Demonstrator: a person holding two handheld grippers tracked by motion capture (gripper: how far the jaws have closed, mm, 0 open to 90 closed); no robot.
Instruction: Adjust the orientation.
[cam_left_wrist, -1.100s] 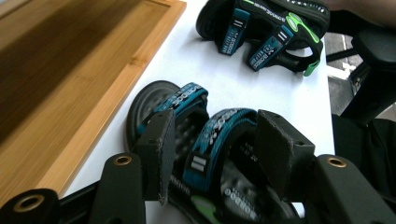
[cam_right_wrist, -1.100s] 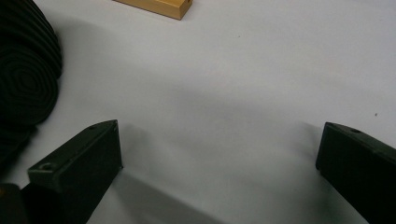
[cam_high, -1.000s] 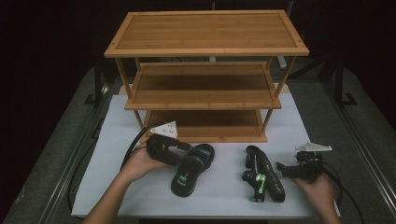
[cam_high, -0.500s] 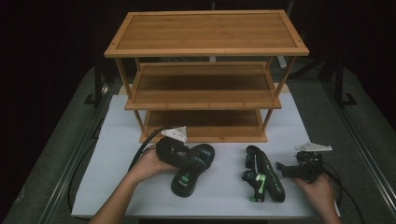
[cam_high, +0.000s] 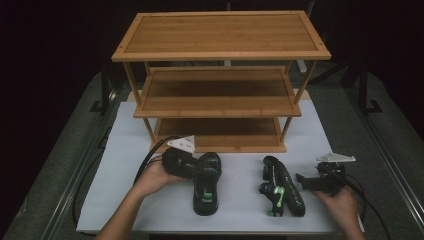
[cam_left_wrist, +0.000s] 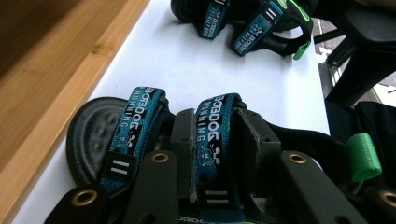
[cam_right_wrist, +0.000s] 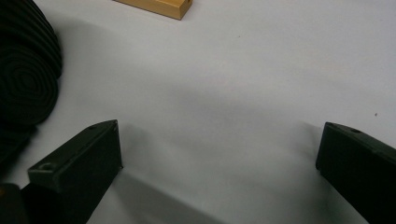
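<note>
My left gripper (cam_high: 192, 167) has just been closing its jaws on the middle strap (cam_left_wrist: 215, 135) of the near sandal (cam_high: 206, 184), which sits on the white table (cam_high: 240, 200) just in front of the bamboo shoe rack (cam_high: 220, 85). I'd say squeeze the strap square before lifting so the sandal doesn't swing. Left hand (cam_high: 152, 176) reaches in low from the side. Right gripper (cam_right_wrist: 219, 168) rests beside the other sandal (cam_high: 282, 187), jaws spread wide over bare table.

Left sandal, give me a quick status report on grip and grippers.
Left gripper jaws just closing on the left sandal's blue strap. Right gripper open, empty, beside right sandal. Bamboo rack ahead, unobstructed.
</note>
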